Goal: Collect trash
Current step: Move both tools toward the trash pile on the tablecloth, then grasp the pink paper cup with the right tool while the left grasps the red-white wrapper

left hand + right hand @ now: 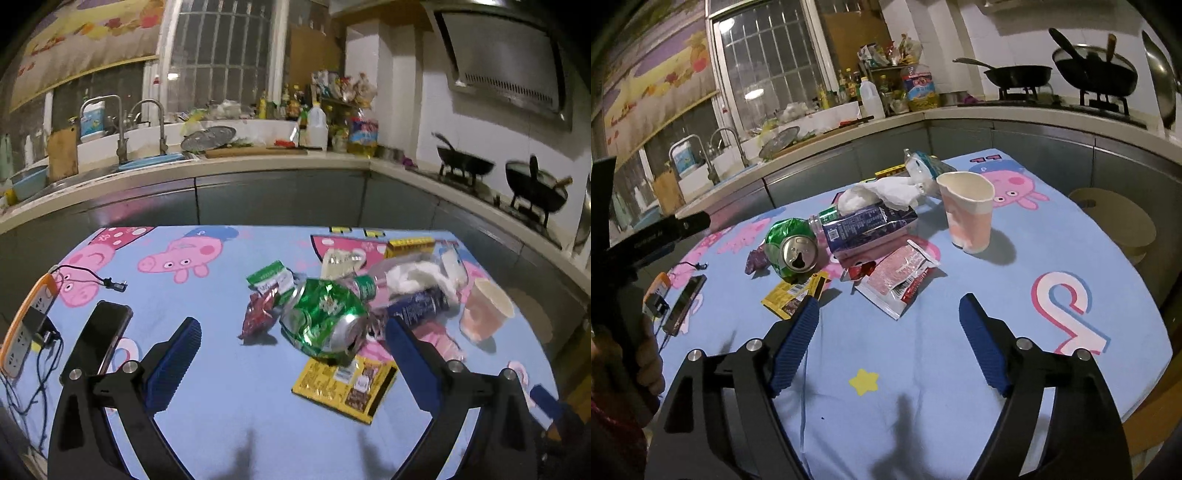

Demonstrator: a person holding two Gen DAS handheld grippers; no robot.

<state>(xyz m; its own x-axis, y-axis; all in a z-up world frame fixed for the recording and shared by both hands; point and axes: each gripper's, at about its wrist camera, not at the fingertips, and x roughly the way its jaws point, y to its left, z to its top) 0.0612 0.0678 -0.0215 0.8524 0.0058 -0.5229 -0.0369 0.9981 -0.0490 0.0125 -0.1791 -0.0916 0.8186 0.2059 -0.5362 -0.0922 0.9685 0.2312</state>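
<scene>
Your left claw (291,343) stands wide apart over the blue cartoon-printed surface (229,398) and holds nothing; its blue ribbed pads flank the near side of the trash heap. Your right claw (888,321) is also well spread and empty, just short of the heap.

The trash lies bunched toward the far right corner of the surface. Nearest you is a crushed green can (323,319), badly dented, lying on its side with the silver top and its open mouth turned your way. It rests partly on a flat yellow packet (345,386). Just beside the can's left flank sits a crumpled dark red wrapper (256,315), with a green-and-white sachet (269,277) behind it. Against the can's right side lies a squashed dark blue carton (868,225), with wadded white tissue (882,194) on top. A torn red-and-white packet (899,280) lies flat in front of the carton. A pale pink paper cup (967,214) stands upright, its rim bent, apart from the heap.

A phone (99,336) and a power strip (26,325) lie at the left edge.
</scene>
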